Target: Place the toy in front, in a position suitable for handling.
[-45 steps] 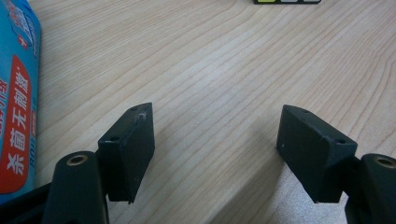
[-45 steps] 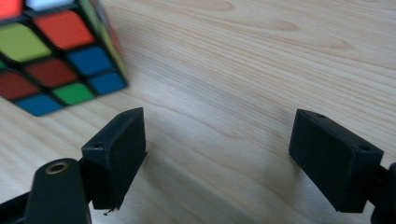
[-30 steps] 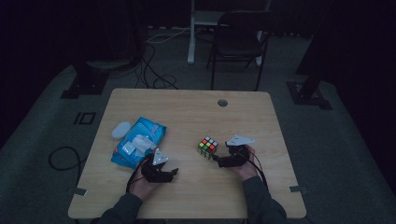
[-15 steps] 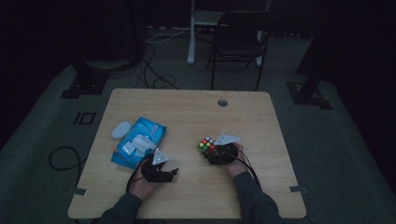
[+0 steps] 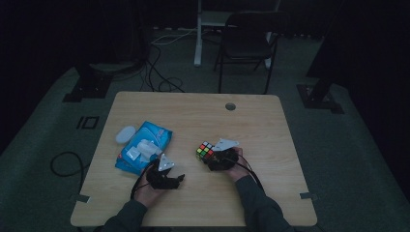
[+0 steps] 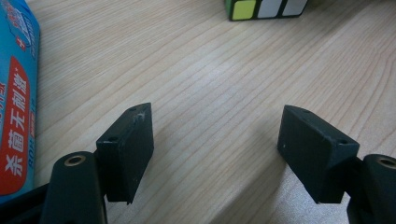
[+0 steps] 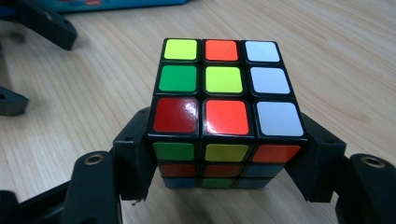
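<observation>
Puzzle cube (image 7: 225, 112), three-by-three, scrambled, mixed stickers of yellow, orange, white, green and red: sits on the tabletop (image 5: 270, 125) at centre frame of the high view, and fills the middle of the right gripper view. Right gripper (image 7: 224, 158): jaws set one at each side of the cube's lower half, against or nearly against its side faces; whether they press yet cannot be told, so the hold is judged as being taken, not secured. The low, straddling approach suits a block with flat opposing sides, giving the pads two parallel faces to bear on. Left gripper (image 6: 212, 154): jaws wide apart, nothing between them, hovering low over bare wood at lower centre of its own view; in the high view it lies at lower left of centre, well apart from the cube, presumably waiting to take a second face for a twist. Cube's bottom edge appears at the top of the left gripper view, so that gripper is aimed toward it. Blue wipes packet (image 5: 143, 152), printed in red and white: flat on the tabletop left of centre, near the left gripper, clear of the work. Small pale oval item (image 5: 125, 134): beside the packet's upper left corner; identity too dim to tell. Folding chair (image 5: 249, 41): on the floor beyond the tabletop's far edge, upper centre.
</observation>
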